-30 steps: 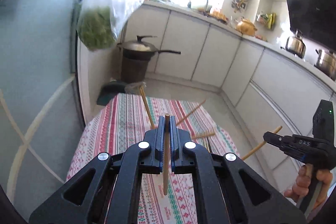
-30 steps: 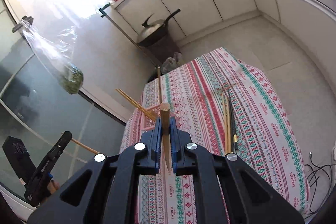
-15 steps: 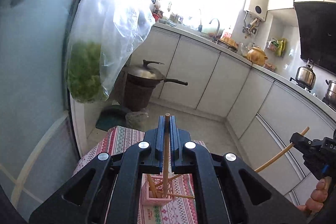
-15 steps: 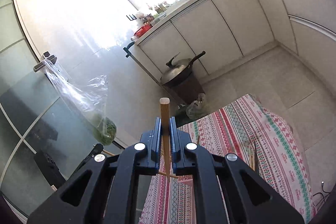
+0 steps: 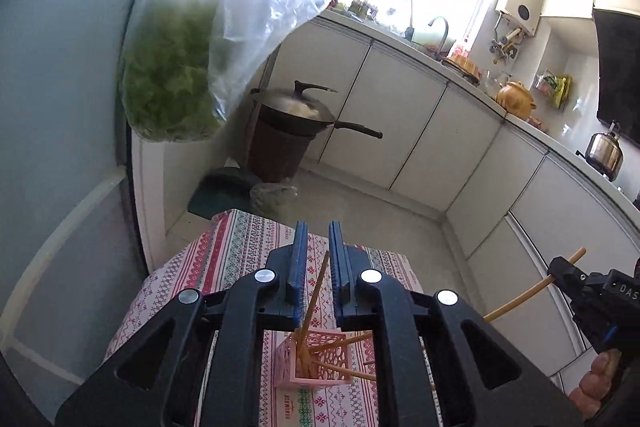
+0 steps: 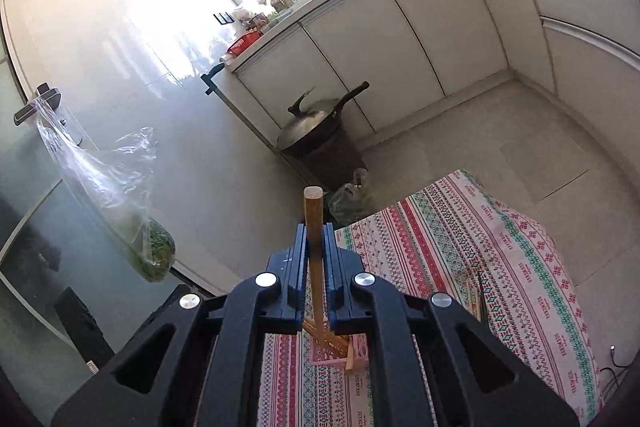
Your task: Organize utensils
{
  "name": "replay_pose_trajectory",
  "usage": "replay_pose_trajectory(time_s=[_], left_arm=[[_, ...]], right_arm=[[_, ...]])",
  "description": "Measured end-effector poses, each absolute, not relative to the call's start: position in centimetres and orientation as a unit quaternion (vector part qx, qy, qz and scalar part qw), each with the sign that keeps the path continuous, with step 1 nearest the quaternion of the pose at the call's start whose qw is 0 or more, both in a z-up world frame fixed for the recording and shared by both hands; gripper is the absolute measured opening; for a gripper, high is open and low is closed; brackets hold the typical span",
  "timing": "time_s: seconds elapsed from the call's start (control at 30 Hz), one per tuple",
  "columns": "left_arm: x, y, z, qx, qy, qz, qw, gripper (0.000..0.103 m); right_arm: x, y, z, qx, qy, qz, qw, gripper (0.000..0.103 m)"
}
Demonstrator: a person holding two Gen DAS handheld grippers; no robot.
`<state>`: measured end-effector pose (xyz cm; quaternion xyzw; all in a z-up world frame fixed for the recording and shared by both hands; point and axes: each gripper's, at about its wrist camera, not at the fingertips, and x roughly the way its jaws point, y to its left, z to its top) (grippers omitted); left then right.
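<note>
A pink lattice utensil holder (image 5: 316,359) stands on the patterned tablecloth (image 5: 236,247) and holds several wooden chopsticks. My left gripper (image 5: 318,251) is open above it; one chopstick (image 5: 314,299) leans loose between the jaws with its lower end in the holder. My right gripper (image 6: 316,247) is shut on a wooden chopstick (image 6: 314,223), held upright above the holder (image 6: 340,355). The right gripper also shows in the left wrist view (image 5: 560,273), gripping its chopstick (image 5: 520,301).
More chopsticks (image 6: 478,299) lie on the cloth to the right. A bag of greens (image 5: 172,75) hangs from the door at left. A wok on a brown bin (image 5: 296,131) stands beyond the table, with white cabinets (image 5: 420,131) behind.
My left gripper has opened and let its chopstick drop into the pink holder. Both grippers have moved up over the holder; the right still grips its chopstick.
</note>
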<state>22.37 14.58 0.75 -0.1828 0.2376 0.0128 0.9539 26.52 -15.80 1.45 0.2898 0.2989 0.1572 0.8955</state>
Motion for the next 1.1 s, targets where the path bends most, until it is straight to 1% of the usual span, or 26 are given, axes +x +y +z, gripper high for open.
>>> replay_pose_trajectory(time_s=[0.03, 0.1, 0.27, 0.47, 0.5, 0.57, 0.63, 0.67, 0.73, 0.77, 0.83, 0.9, 0.93, 1.03, 1.1], left_arm=[[22.2, 14.7, 1.0, -0.182, 0.234, 0.017, 0.955, 0.018], [21.5, 14.9, 1.4, -0.18, 0.225, 0.031, 0.957, 0.026], [20.8, 15.0, 1.4, -0.154, 0.217, 0.048, 0.963, 0.027], [20.9, 15.1, 0.8, -0.151, 0.231, 0.042, 0.96, 0.027], [21.0, 15.0, 0.7, -0.149, 0.233, 0.042, 0.96, 0.029], [21.3, 14.6, 0.6, -0.145, 0.236, 0.041, 0.96, 0.029], [21.4, 14.4, 0.5, -0.141, 0.238, 0.041, 0.96, 0.029], [21.4, 14.3, 0.6, -0.14, 0.238, 0.04, 0.96, 0.029], [21.3, 14.0, 0.7, -0.139, 0.237, 0.037, 0.961, 0.03], [21.3, 13.9, 0.8, -0.138, 0.237, 0.035, 0.961, 0.033], [21.3, 13.5, 0.9, -0.137, 0.236, 0.031, 0.962, 0.035], [21.3, 12.8, 1.0, -0.13, 0.236, 0.029, 0.963, 0.038], [21.2, 12.4, 1.0, -0.124, 0.235, 0.029, 0.964, 0.039], [20.9, 11.6, 1.1, -0.111, 0.228, 0.031, 0.967, 0.047], [20.7, 11.1, 1.2, -0.102, 0.223, 0.032, 0.969, 0.056]], right_arm=[[26.6, -15.5, 1.4, 0.287, 0.298, 0.155, 0.897, 0.008], [26.7, -14.7, 1.4, 0.282, 0.297, 0.153, 0.899, 0.008], [27.5, -12.4, 0.3, 0.259, 0.303, 0.137, 0.907, 0.008], [29.0, -10.1, -2.1, 0.242, 0.324, 0.126, 0.906, 0.008], [29.2, -9.8, -2.5, 0.242, 0.328, 0.126, 0.905, 0.008], [29.6, -9.1, -3.2, 0.24, 0.333, 0.129, 0.903, 0.011], [29.7, -8.6, -3.8, 0.238, 0.337, 0.127, 0.902, 0.019], [29.7, -8.5, -3.9, 0.237, 0.337, 0.127, 0.902, 0.027], [29.3, -8.2, -3.6, 0.225, 0.331, 0.125, 0.908, 0.028], [29.1, -8.1, -3.3, 0.215, 0.326, 0.122, 0.912, 0.028], [28.3, -8.0, -2.6, 0.197, 0.314, 0.115, 0.922, 0.029], [27.5, -8.0, -2.1, 0.178, 0.301, 0.105, 0.931, 0.037], [27.1, -8.0, -1.8, 0.166, 0.294, 0.1, 0.936, 0.038], [26.2, -7.9, -1.4, 0.14, 0.282, 0.089, 0.945, 0.043], [25.7, -8.0, -1.3, 0.126, 0.279, 0.083, 0.948, 0.048]])
